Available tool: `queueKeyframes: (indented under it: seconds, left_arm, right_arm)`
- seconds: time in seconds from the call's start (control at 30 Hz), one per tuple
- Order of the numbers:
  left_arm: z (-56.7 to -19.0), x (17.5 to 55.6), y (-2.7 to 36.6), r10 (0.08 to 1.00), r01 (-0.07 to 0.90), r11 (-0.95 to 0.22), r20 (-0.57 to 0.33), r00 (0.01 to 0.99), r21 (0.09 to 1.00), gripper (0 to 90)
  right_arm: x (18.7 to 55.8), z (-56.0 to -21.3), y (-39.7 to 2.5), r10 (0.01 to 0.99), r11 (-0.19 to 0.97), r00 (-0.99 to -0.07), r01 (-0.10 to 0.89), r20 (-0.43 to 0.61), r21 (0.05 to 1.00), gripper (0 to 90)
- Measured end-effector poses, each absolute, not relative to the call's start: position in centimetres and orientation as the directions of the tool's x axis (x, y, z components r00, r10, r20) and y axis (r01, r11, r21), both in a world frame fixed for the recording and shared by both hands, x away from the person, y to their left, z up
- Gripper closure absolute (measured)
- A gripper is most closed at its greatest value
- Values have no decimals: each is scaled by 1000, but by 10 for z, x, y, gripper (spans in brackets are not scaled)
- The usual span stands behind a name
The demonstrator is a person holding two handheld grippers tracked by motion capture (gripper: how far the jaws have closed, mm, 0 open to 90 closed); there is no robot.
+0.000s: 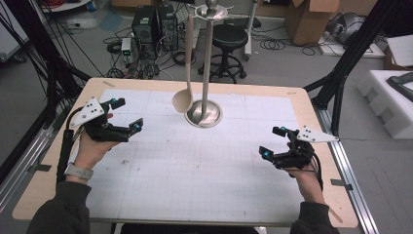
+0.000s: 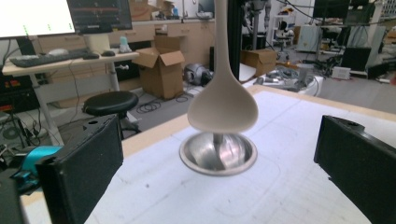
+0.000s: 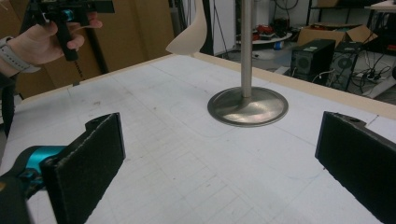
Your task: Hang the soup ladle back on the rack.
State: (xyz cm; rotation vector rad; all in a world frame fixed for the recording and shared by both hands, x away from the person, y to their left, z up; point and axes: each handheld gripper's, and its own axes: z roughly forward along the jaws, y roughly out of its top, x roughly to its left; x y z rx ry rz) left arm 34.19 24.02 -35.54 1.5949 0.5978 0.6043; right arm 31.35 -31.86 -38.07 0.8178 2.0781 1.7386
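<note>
Beige ladle hangs from the top of a metal stand at the far-centre of the table. Long axis is near vertical: handle end up at the stand's top disc, bowl end down. In the high view the bowl sits just left of the pole, just above the stand's round base, not touching the white mat as far as I can tell. In the left gripper view the bowl's rounded back faces that camera, w/ the handle rising straight out the top of frame and the base directly below/behind it. In the right gripper view the bowl shows edge-on, left of the pole.

Left gripper is held above the left side of the mat, jaws wide apart, nothing between them, aimed toward the ladle; well apart from it. Person's left hand grips it, watch on the wrist.

Right gripper is over the right side of the mat, jaws also spread wide and empty, pointing in toward the stand; well apart from ladle and stand. Right hand holds it from below.

Beyond the table: a black stool, PC towers, cables on the floor
</note>
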Motion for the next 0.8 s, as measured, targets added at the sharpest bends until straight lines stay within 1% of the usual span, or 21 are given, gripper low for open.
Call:
queueKeyframes:
  seconds: [0.2, 0.33, 0.63, 0.73, 0.8]
  left_arm:
    - [-368, 327, 242, 669, 54, -144, 57, 741, 988, 17]
    - [-372, 320, 245, 668, 47, -103, 35, 743, 994, 17]
    - [-381, 308, 257, 671, 55, -58, -2, 741, 997, 17]
    - [-381, 305, 261, 684, 61, -87, 15, 729, 994, 17]
    - [-381, 304, 263, 685, 61, -73, 6, 729, 995, 17]
  right_arm:
    - [313, -380, -319, 602, 94, -789, 222, 122, 970, 4]
    - [312, -379, -320, 604, 89, -788, 216, 120, 972, 4]
    - [312, -378, -320, 606, 82, -788, 204, 114, 976, 4]
    - [313, -379, -319, 608, 83, -786, 201, 110, 976, 4]
    - [313, -379, -318, 606, 74, -786, 203, 117, 976, 4]
